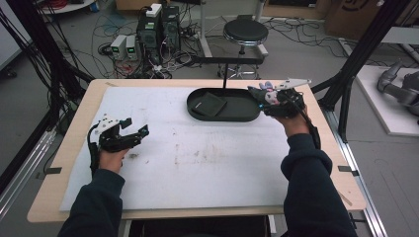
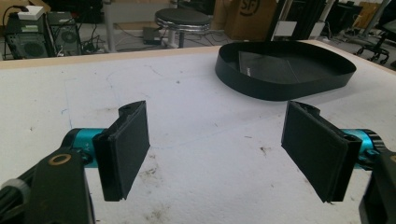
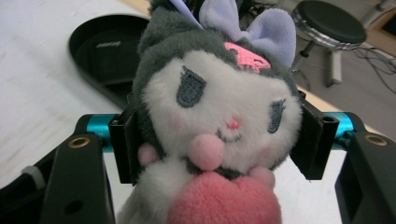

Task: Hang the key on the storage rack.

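A plush toy [image 3: 215, 112] with a white face, dark grey hood, lilac bow and pink heart is squeezed between the jaws of my right gripper [image 3: 219, 140]. In the high view that gripper [image 1: 264, 94] holds the plush toy [image 1: 266, 89] above the right end of a black oval tray [image 1: 247, 114] at the table's far side. A dark flat pouch [image 1: 210, 104] lies in the tray's left half. My left gripper [image 1: 134, 127] rests low over the white mat [image 1: 197, 158] at the left, jaws wide apart with nothing between them; its black pads [image 2: 126, 149] frame bare mat.
The tray [image 2: 280, 84] stands ahead and to the right of the left gripper. A black stool [image 1: 245, 32] and computer towers [image 1: 158, 29] with cables stand on the floor behind the table. Black frame posts [image 1: 356, 54] rise at the right.
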The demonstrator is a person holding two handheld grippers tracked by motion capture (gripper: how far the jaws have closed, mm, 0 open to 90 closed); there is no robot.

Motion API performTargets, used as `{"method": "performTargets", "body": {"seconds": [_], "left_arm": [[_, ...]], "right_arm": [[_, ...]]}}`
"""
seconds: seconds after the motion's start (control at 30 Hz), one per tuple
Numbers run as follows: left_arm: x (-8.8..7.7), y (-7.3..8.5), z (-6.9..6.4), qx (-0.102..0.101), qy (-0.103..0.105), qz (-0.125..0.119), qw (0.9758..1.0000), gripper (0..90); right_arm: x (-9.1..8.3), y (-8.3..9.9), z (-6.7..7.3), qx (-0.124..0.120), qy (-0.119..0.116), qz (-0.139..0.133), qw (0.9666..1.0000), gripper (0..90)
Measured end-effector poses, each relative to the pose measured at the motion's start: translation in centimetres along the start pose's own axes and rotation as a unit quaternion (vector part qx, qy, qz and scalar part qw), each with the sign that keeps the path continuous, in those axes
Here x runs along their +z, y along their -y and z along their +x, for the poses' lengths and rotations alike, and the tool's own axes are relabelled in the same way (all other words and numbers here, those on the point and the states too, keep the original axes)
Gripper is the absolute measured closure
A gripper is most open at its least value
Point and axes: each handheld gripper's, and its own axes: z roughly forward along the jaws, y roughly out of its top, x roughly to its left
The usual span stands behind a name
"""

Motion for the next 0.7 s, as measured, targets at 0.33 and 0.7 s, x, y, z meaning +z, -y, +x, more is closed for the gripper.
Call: {"method": "performTargets", "body": {"seconds": [0.33, 0.7], "left_arm": [[0.0, 0.0, 0.0, -0.002, 0.002, -0.002, 1.0, 23.3], [0.0, 0.0, 0.1, -0.002, 0.004, -0.002, 1.0, 23.3]], "right_arm": [[2.5, -2.8, -2.5, 0.016, 0.044, 0.019, 0.9987, 32.2], [4.8, -3.8, -4.3, 0.043, 0.08, 0.047, 0.9948, 32.6]]}}
